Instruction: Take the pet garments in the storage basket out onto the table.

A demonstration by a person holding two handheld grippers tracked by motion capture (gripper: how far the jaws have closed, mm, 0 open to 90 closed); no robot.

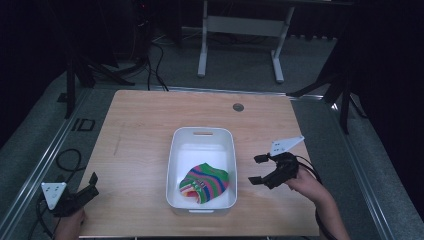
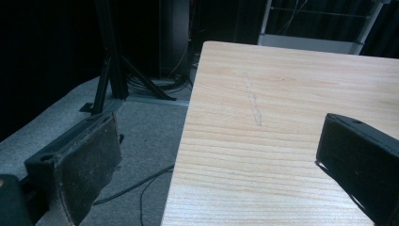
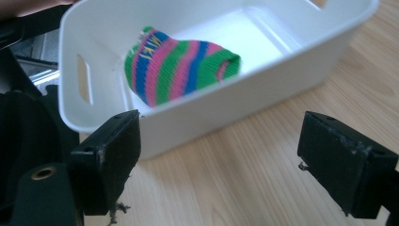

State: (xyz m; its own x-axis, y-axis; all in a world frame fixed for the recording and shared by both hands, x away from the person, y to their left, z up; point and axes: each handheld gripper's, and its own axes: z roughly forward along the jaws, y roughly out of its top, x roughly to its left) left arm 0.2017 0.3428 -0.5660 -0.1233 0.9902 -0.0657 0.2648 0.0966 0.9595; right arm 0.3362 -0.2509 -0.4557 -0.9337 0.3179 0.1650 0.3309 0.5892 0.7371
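A white plastic bin (image 1: 175,150) stands on the middle of the wooden table (image 1: 140,125). Inside it, toward the near end, lies a sock (image 1: 205,182) striped green, pink and blue; the same sock (image 3: 181,63) lies in the bin (image 3: 263,89) in the right gripper view. My right gripper (image 1: 257,169) hovers open just right of the bin, jaws pointing at it, nothing between them. My left gripper (image 1: 93,183) rests open at the table's near left corner, holding nothing. In its own view the left gripper (image 2: 221,155) straddles the table's left edge.
A round grey grommet (image 1: 238,107) sits near the table's far edge. Off the table are grey carpet, cables (image 1: 67,160) at the left, dark stand legs (image 1: 80,75) and a white desk frame (image 1: 240,30) behind. Bare wood lies left and right of the bin.
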